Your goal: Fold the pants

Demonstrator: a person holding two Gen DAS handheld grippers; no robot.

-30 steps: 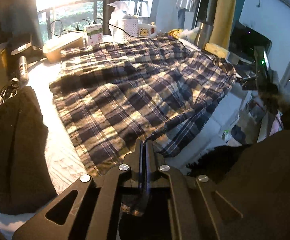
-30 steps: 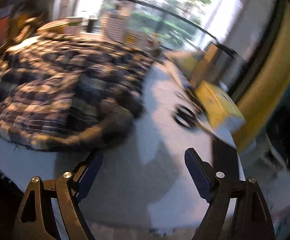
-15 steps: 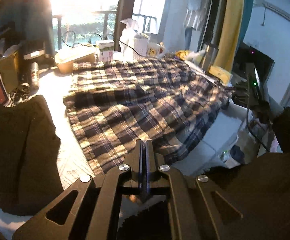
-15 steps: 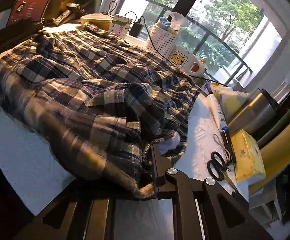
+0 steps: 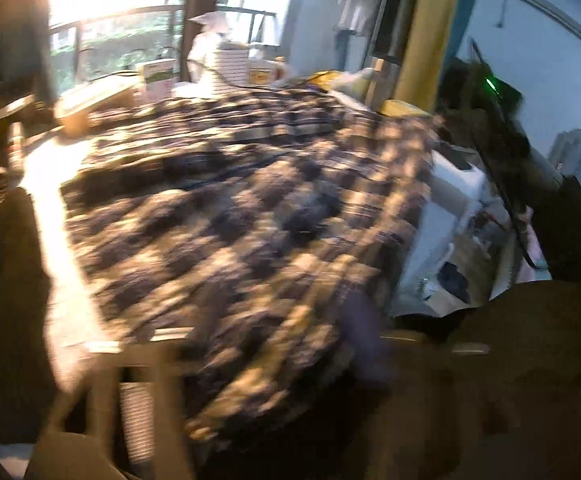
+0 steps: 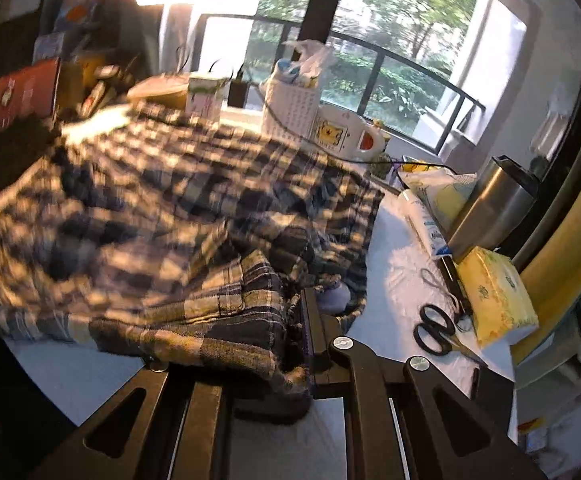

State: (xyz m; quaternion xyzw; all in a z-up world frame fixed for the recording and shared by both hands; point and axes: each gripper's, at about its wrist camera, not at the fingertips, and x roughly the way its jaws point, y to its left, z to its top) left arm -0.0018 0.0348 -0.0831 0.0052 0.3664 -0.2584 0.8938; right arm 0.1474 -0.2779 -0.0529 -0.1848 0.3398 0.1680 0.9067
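1. Pants (image 6: pixel 162 216): navy/cream plaid, spread across most of the white table (image 6: pixel 398 264), bunched into folds at the near right corner. The far edge lies near the clutter along the window.
2. Right gripper (image 6: pixel 306 320): jaws clamped together on the near right edge of the pants. Fabric drapes over the left finger and hides it; the right finger (image 6: pixel 314 320) presses against the cloth. The gripped corner sits raised above the table.
3. Left gripper (image 5: pixel 250 360): heavy motion blur. Jaws are opening, fingers wide apart, left finger (image 5: pixel 134 400) low left. The near edge of the pants (image 5: pixel 230 220) lies between them; nothing is pinched, as far as the blur allows.
4. Right of the pants on the table: black scissors (image 6: pixel 434 328), a yellow tissue pack (image 6: pixel 498 296), a steel tumbler (image 6: pixel 494 204) and a white tube (image 6: pixel 422 216), all apart from the fabric.
5. Far side by the window: a white perforated basket (image 6: pixel 290 108), a white mug (image 6: pixel 346 132) with a cartoon print and a small box (image 6: pixel 204 96), just beyond the far edge of the pants.
6. Left of the pants in the left wrist view: a dark garment (image 5: pixel 2 280) on the table, just beside the plaid.
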